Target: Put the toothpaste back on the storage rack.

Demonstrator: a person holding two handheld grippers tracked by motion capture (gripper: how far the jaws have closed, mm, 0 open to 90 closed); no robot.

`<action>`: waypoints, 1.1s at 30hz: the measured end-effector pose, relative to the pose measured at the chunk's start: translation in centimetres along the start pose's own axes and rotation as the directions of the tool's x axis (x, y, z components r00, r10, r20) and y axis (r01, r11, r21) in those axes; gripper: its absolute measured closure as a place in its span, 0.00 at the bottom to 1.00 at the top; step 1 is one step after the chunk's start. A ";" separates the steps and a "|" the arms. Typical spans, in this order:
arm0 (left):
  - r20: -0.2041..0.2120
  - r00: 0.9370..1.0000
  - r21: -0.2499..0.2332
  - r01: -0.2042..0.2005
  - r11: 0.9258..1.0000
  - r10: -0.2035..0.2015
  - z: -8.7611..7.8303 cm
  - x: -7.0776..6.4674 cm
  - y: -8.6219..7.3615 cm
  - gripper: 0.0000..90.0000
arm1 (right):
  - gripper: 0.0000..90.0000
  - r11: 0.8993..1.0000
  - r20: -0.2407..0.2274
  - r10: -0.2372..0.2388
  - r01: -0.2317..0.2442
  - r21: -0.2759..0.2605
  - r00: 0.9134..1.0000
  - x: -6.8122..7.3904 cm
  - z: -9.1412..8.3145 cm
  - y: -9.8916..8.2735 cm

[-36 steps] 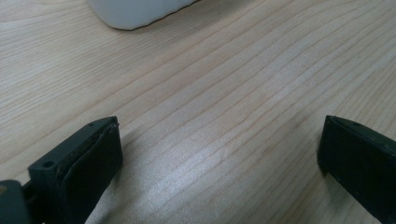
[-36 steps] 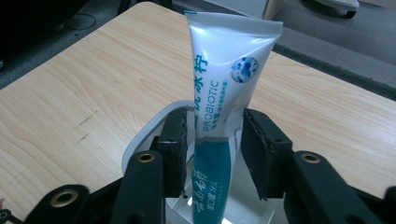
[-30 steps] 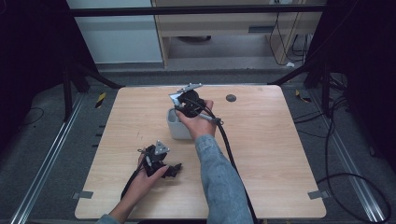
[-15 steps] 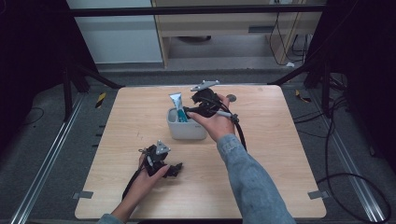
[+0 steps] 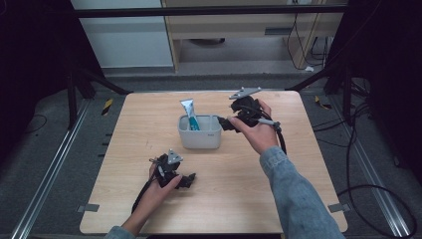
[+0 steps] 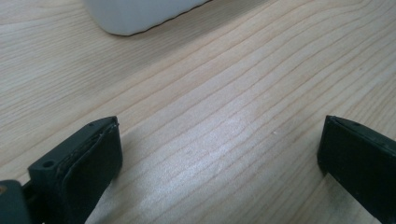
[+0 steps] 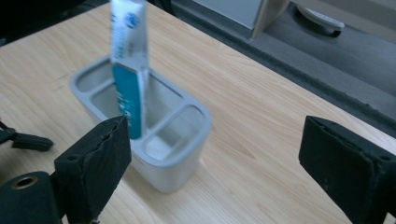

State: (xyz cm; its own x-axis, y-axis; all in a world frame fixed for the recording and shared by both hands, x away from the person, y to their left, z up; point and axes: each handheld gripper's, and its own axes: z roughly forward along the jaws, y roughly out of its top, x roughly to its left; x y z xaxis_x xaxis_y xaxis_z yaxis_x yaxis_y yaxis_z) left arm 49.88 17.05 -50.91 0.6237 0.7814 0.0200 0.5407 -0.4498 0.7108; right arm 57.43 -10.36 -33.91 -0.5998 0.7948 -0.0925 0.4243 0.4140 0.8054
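Observation:
A pale grey holder [image 5: 200, 133] with several compartments stands mid-table, and a white and teal toothpaste tube [image 5: 189, 114] stands upright in its left part. My right gripper [image 5: 225, 123] hovers just right of the holder, pointing at it. Its jaws have just been opening, with nothing between them. In the right gripper view the holder [image 7: 175, 156] and tube [image 7: 127, 70] sit ahead left of my open right gripper [image 7: 217, 140]. My left gripper [image 5: 188, 179] rests on the table near the front left, open and empty. In the left gripper view it [image 6: 219, 140] faces bare wood, the holder's base [image 6: 140, 14] beyond.
The wooden table [image 5: 298, 164] has bare room on its right half and along the front. Dark frame posts flank it, cables [image 5: 368, 194] lie on the floor at the right, and a cabinet [image 5: 239, 30] stands behind.
My right gripper has drawn back to the right from above the holder, and its jaws have spread. The toothpaste tube now stands free in the holder. The left gripper has stayed put.

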 end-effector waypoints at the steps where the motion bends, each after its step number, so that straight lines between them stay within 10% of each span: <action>1: 0.001 1.000 0.000 0.000 1.000 0.000 0.0 0.0 0.0 0.00 | 0.10 1.000 0.004 0.010 -0.010 -0.001 1.000 -0.4 -0.2 -0.3; 33: 0.005 1.000 0.000 -0.001 1.000 0.001 -0.3 0.0 -0.3 0.00 | 0.12 0.974 0.165 0.191 -0.207 0.086 0.968 -7.0 -0.9 -13.0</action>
State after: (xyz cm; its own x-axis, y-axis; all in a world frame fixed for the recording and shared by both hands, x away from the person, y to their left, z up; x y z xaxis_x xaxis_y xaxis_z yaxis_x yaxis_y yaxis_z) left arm 49.57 17.28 -50.92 0.6272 0.7787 0.0167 0.5404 -0.4505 0.7106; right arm 55.50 -21.76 -43.21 -0.3876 0.9213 -0.0317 0.5961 0.2767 0.7537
